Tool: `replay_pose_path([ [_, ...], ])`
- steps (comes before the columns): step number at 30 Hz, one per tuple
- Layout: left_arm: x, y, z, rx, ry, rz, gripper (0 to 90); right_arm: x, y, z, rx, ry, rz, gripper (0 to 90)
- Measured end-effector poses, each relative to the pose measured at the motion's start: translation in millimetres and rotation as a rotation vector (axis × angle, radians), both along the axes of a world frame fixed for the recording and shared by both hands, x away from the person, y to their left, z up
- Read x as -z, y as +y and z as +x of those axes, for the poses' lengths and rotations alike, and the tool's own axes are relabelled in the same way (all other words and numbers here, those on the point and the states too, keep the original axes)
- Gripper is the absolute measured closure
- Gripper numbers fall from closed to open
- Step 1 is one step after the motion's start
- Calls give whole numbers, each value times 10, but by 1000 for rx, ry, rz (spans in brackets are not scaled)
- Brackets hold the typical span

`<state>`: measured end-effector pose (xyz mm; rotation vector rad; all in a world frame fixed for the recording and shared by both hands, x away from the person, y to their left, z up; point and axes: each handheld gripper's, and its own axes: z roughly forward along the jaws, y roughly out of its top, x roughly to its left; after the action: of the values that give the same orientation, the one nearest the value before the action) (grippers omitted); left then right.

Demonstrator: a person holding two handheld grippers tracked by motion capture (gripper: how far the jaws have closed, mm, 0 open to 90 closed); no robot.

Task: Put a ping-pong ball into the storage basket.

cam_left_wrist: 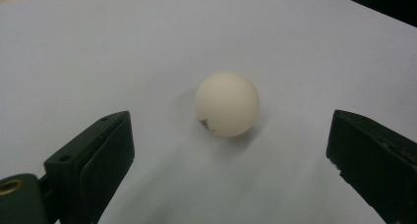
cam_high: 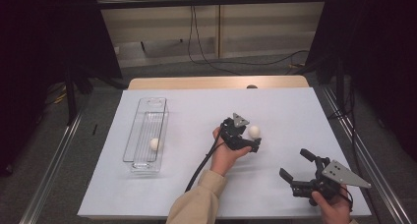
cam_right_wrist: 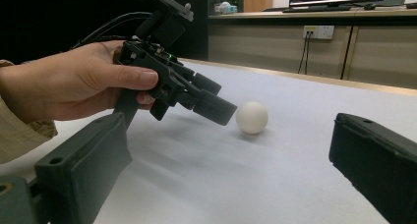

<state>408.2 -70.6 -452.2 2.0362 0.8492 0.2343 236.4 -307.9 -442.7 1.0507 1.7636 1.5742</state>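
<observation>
**Left gripper closing in on a white ball at mid-desk**

The left gripper (cam_high: 246,135) is hovering near the middle of the desk (cam_high: 295,111), held in the person's left hand (cam_high: 223,153), whose beige sleeve (cam_high: 199,202) is coming in from the near edge. Its fingers (cam_left_wrist: 96,157) are standing wide apart, and in the left gripper view a white ball (cam_left_wrist: 226,104) is lying on the white desk surface between and a little beyond them, touching neither. The ball is carrying a small dark mark low on its near side. In the high view the same ball (cam_high: 254,131) is sitting just beside the gripper's tip, on its right. From the right gripper view, the left gripper's fingers (cam_right_wrist: 211,103) are angling down toward the ball (cam_right_wrist: 252,117), with the nearest fingertip just short of it; whether it is grazing the ball is hard to tell from that angle.

The right gripper (cam_high: 295,167) is resting low near the desk's near right corner in the person's right hand (cam_high: 334,209), well apart from the ball. Its fingers (cam_right_wrist: 81,170) are also spread wide and gripping nothing.

Toward the desk's left edge a clear plastic bin (cam_high: 147,135) with a wire rack inside is standing lengthwise, and a second white ball (cam_high: 154,144) is lying in its near half. A black cable (cam_high: 201,167) is trailing from the left gripper back toward the near edge.
</observation>
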Motion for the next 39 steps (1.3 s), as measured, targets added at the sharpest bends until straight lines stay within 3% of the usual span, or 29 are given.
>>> replay_pose_path([
  [14, 32, -38, 25, 0, -6, 19, 45, -2, -1, -1, 1, -1, 1, 12],
  [39, 53, -115, 80, -16, -5, 12, 46, -4, 9, -3, -7, -2, 0, 12],
])
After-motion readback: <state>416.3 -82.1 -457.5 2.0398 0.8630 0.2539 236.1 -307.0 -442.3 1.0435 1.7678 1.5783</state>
